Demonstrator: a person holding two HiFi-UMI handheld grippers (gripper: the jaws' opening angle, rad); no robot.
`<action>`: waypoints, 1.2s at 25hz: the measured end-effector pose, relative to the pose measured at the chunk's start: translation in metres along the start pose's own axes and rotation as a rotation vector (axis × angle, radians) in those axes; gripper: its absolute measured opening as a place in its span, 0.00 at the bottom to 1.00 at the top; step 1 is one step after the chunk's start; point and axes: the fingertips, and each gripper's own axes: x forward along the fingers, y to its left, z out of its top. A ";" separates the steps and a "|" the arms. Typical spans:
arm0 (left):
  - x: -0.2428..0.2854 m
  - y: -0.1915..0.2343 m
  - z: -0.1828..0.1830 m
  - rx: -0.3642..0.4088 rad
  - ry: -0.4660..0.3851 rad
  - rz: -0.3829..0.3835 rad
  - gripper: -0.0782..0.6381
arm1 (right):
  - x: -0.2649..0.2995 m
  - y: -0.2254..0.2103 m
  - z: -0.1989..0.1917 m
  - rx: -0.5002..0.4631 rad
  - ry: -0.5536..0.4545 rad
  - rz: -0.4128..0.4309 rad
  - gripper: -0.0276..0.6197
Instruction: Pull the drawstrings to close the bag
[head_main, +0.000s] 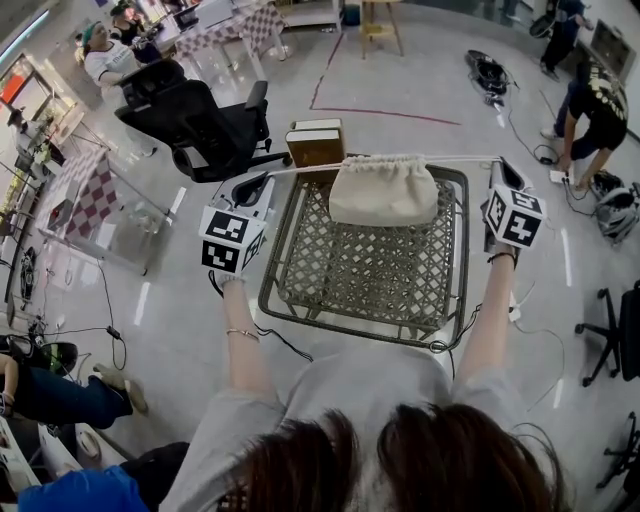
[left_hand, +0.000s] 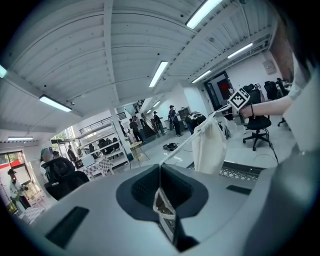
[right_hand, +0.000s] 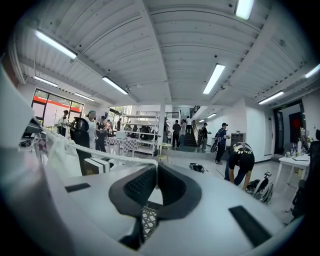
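A cream drawstring bag (head_main: 383, 190) hangs gathered at the top, above the far edge of a metal lattice table (head_main: 300, 285). Its white drawstrings run out taut to both sides. My left gripper (head_main: 266, 180) is shut on the left drawstring (head_main: 305, 167). My right gripper (head_main: 497, 162) is shut on the right drawstring (head_main: 465, 158). In the left gripper view the cord leaves the shut jaws (left_hand: 160, 167) and rises to the bag (left_hand: 209, 145). In the right gripper view the cord runs from the shut jaws (right_hand: 156, 167) leftwards to the bag (right_hand: 57, 155).
Two books (head_main: 315, 145) stand just beyond the table's far left corner. A black office chair (head_main: 200, 120) is further left. A person (head_main: 590, 110) bends over at the far right. Cables (head_main: 290, 345) trail on the floor near the table.
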 end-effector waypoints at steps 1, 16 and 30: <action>0.000 0.000 0.000 0.000 0.000 0.001 0.15 | 0.000 0.000 0.000 -0.001 0.000 0.002 0.08; -0.004 0.004 0.008 0.006 -0.019 0.030 0.15 | 0.002 0.002 0.004 -0.015 -0.025 0.025 0.08; -0.005 0.006 0.011 0.010 -0.031 0.037 0.15 | 0.003 0.002 0.007 -0.033 -0.031 0.039 0.08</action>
